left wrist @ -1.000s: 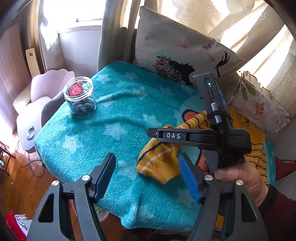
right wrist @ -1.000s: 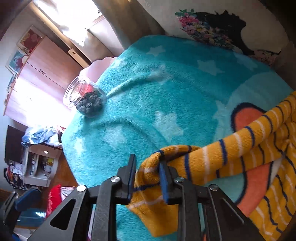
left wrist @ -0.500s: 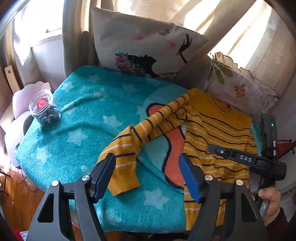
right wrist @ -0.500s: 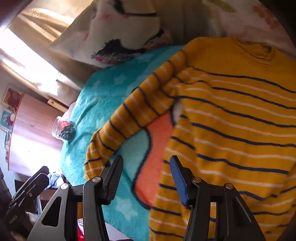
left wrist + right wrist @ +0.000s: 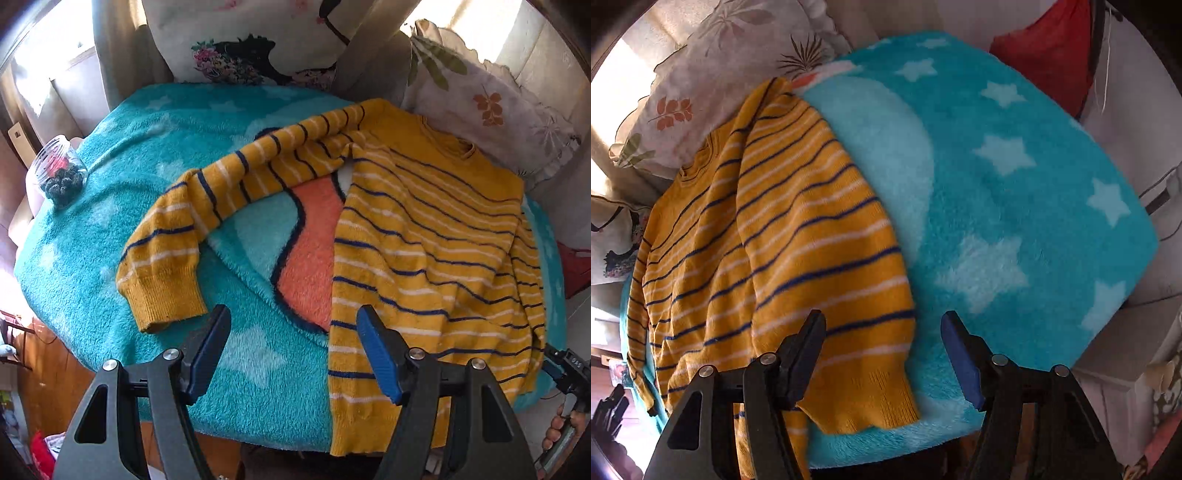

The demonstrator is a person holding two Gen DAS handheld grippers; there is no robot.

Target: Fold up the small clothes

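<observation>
A yellow striped sweater lay spread on a teal star-patterned blanket, its neck toward the leaf-print pillow at the back. One sleeve stretched out across the blanket, its cuff lying flat near the front edge; the other sleeve lay folded over the body. The left tongs hovered above the front of the blanket, released and gripping nothing, the sweater's hem just beside their blue pad. The right tongs were likewise spread wide and empty, over the folded sleeve's cuff. A glass jar stood at the blanket's far left edge, well apart from the sweater.
</observation>
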